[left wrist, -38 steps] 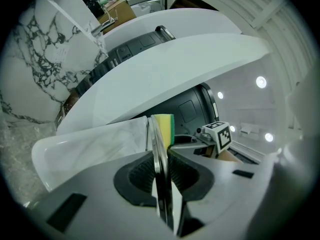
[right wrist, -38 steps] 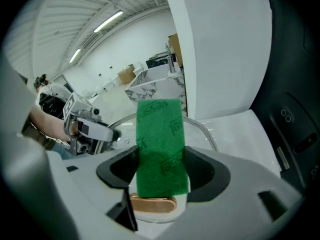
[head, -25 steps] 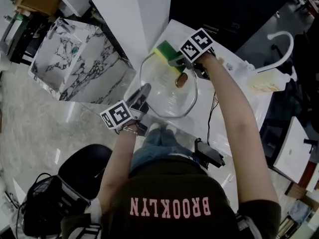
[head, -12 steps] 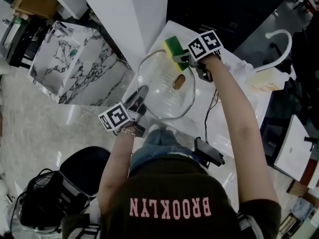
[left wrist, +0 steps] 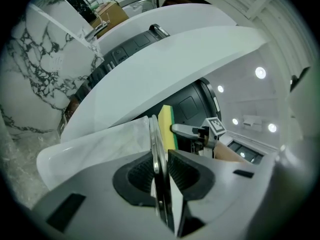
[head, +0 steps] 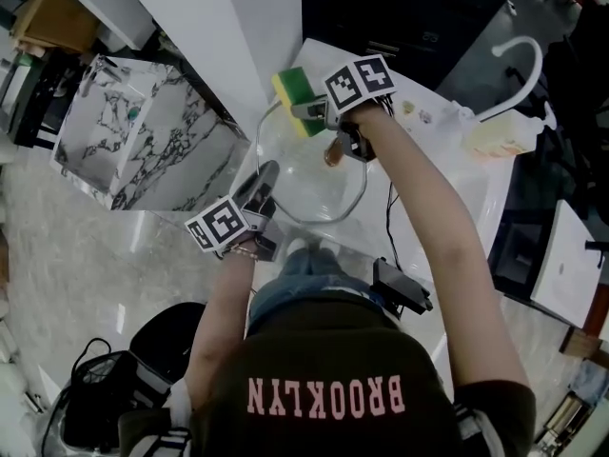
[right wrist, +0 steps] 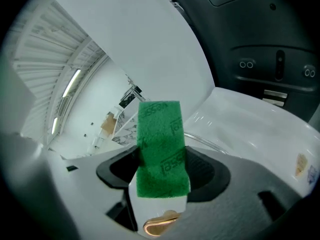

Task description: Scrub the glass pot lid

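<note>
- At the centre of the head view, the glass pot lid (head: pixel 306 187) appears held clear of the white tabletop (head: pixel 433 184). Its brown knob (head: pixel 332 150) sits towards the upper right. Lifting the lid this way probably leaves its faces open to scrubbing.
- Just lower left of the lid, the left gripper (head: pixel 265 181) pinches the near rim, a hold that would brace the glass against the push of scrubbing.
- At upper centre, the right gripper (head: pixel 309 110) carries a yellow-and-green sponge (head: pixel 290 89) at the lid's far rim. Whether sponge and glass touch cannot be told from this view.
- From the left gripper view, the jaws are nearly together, clamped on the lid (left wrist: pixel 154 144). The lid shows edge-on as a thin metal-banded line between the ribbed pads. The sponge (left wrist: pixel 166 129) stands just beyond that edge, on its right side, with the right gripper (left wrist: pixel 192 130) behind it.
- From the right gripper view, the jaws are closed on the sponge (right wrist: pixel 161 154), squeezing its sides so the green scouring face stands free. The lid's rim (right wrist: pixel 209 143) curves just behind it on the right. A copper glint at the bottom of the frame is likely the knob (right wrist: pixel 159 227).
- The lid looks clear and see-through, with a bright rim; no foam or soil can be made out on it.
</note>
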A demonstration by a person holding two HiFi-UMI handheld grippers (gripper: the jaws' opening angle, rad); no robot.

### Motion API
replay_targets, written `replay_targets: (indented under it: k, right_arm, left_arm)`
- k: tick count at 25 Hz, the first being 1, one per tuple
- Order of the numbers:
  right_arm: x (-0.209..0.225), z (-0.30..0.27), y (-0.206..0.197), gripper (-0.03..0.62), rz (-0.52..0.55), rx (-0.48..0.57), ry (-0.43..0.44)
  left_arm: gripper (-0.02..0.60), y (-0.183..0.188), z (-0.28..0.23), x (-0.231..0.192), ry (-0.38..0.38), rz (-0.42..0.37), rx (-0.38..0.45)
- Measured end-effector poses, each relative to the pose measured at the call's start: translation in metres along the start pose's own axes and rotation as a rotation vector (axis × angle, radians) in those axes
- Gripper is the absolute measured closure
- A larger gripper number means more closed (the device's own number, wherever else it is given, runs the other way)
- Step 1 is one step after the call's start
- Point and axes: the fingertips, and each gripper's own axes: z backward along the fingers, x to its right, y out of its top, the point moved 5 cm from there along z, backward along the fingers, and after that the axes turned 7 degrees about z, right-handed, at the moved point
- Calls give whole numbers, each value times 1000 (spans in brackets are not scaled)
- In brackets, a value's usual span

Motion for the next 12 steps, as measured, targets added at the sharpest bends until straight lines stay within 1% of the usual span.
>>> replay_targets:
  k: [4,7,10,12]
  right_arm:
    - [4,0,-4,319,-4,-4,-28]
    - [9,2,-12,318,16,-40,-59]
    - [16,3,-23,319,42,-90,-111]
    - [24,5,-32,319,34,-106,-129]
  left_arm:
    - [517,-3,-2,4,2,-23,-13]
    - [517,-5,-4,5,-1,-27,-17]
    - [517,-5,-5,6,-4,-19,7]
    - [518,-6,-4,5,-6,-1,34]
